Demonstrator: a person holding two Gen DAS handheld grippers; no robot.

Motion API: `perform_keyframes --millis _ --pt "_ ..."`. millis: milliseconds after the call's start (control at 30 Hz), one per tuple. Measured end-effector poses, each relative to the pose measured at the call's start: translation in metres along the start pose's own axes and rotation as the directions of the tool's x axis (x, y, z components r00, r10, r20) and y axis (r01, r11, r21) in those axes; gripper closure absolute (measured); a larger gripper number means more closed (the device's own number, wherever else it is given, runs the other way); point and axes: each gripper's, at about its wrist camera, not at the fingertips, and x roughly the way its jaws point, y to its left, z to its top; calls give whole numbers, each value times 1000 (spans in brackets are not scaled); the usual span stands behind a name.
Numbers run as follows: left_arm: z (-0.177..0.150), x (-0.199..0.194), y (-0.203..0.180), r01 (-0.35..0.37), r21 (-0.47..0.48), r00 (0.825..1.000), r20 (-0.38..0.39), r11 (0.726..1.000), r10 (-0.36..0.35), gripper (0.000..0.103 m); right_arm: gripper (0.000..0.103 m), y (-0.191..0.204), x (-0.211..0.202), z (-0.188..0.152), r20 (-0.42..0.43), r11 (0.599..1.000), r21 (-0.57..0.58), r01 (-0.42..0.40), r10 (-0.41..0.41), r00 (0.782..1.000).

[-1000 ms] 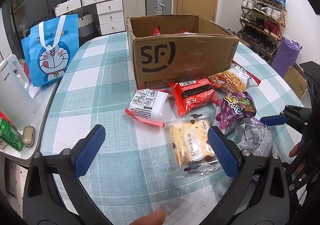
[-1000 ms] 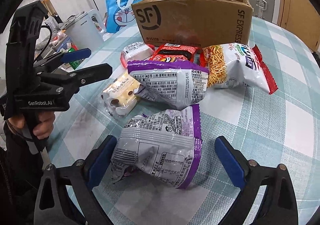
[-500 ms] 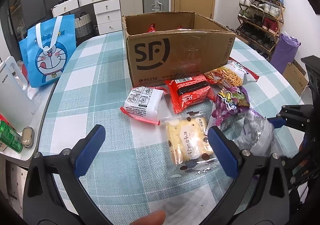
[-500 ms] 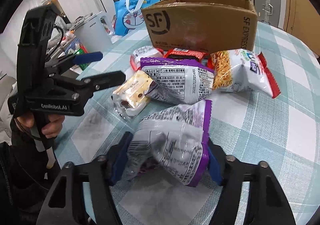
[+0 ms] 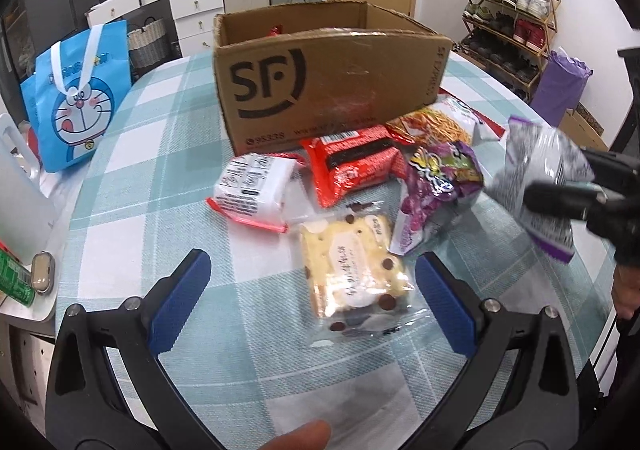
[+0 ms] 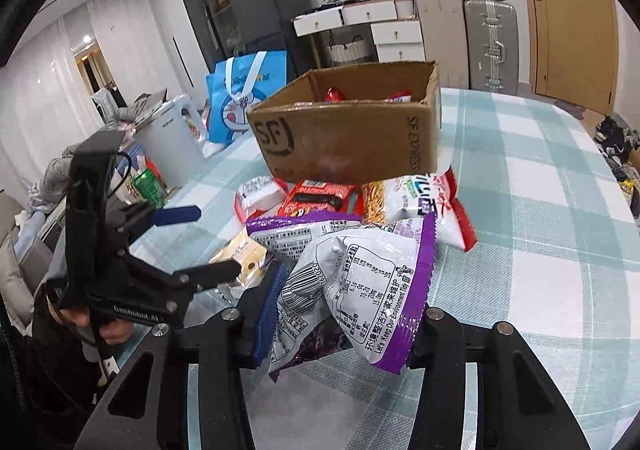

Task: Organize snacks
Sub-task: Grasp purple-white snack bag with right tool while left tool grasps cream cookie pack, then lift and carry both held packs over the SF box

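1. Purple-and-silver snack bag (image 6: 360, 290): crinkled glossy foil, serrated edge, printed back outward, lifted clear of the checked tablecloth (image 6: 540, 210).
2. Right gripper (image 6: 344, 314): tilted downward; jaws closing, blue pads pressing the bag between them.
3. Left gripper (image 5: 312, 302): angled down, jaws wide apart, empty, over the clear-wrapped cheese-pattern cake (image 5: 352, 270).
4. Corrugated cardboard box (image 5: 332, 82) open beyond the remaining packets.

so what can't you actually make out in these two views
- Contents of the cardboard box: both views show only red and white wrapper tips; its walls hide the rest.
- Front of the purple packet the right gripper is closing on: turned away in the right wrist view, blurred in the left.
- Yellow cake packet: label too blurred to read.
- Left gripper: open, over that packet; contact unclear.
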Motion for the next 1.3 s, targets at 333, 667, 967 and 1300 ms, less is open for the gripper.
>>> perform_keyframes --millis 333,667,967,1300 --pt "-4 17 -11 15 -9 999 -43 1000 -15 1 55 -8 -15 5 70 999 30 14 -16 997" --pt "-6 37 7 -8 -41 995 -104 999 4 12 55 -13 -11 5 64 999 48 26 -29 997" --pt "-8 29 1 35 41 998 -63 999 -33 49 55 -12 -8 4 61 999 47 27 -30 998" --pt "-5 10 -4 53 34 999 3 998 -53 49 55 -14 -9 4 84 998 54 23 -27 996"
